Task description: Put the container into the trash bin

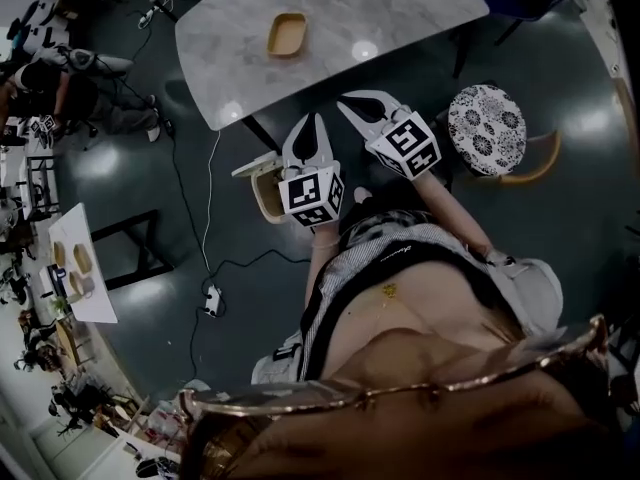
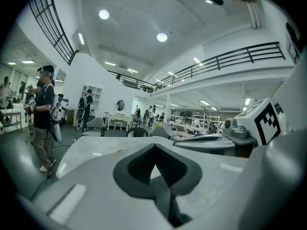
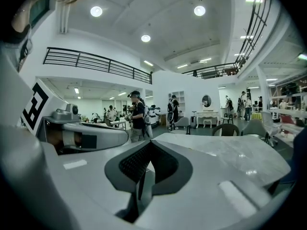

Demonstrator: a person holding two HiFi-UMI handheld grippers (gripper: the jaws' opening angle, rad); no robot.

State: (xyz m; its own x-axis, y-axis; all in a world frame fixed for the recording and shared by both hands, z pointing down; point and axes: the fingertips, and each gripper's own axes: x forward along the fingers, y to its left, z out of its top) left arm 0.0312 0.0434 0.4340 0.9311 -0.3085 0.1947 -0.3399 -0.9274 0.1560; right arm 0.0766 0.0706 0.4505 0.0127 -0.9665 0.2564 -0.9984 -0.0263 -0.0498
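Note:
A shallow tan container point(image 1: 287, 35) lies on the grey marble table point(image 1: 400, 8), near its middle. Both grippers hang in the air short of the table's near edge, close to the person's body and well apart from the container. My left gripper point(image 1: 316, 120) point(image 2: 154, 146) is shut with nothing in it, jaw tips touching. My right gripper point(image 1: 347, 99) point(image 3: 150, 143) is just to its right, also shut and empty. Each gripper view looks low across the tabletop point(image 2: 91, 155) point(image 3: 235, 152) and shows the other gripper beside it. I see no trash bin.
A beige chair point(image 1: 262, 186) stands under the left gripper. A round patterned stool point(image 1: 487, 128) sits to the right. A cable and power strip point(image 1: 212, 298) lie on the dark floor. A white side table point(image 1: 95, 298) and people point(image 2: 44, 114) point(image 3: 136, 116) are further off.

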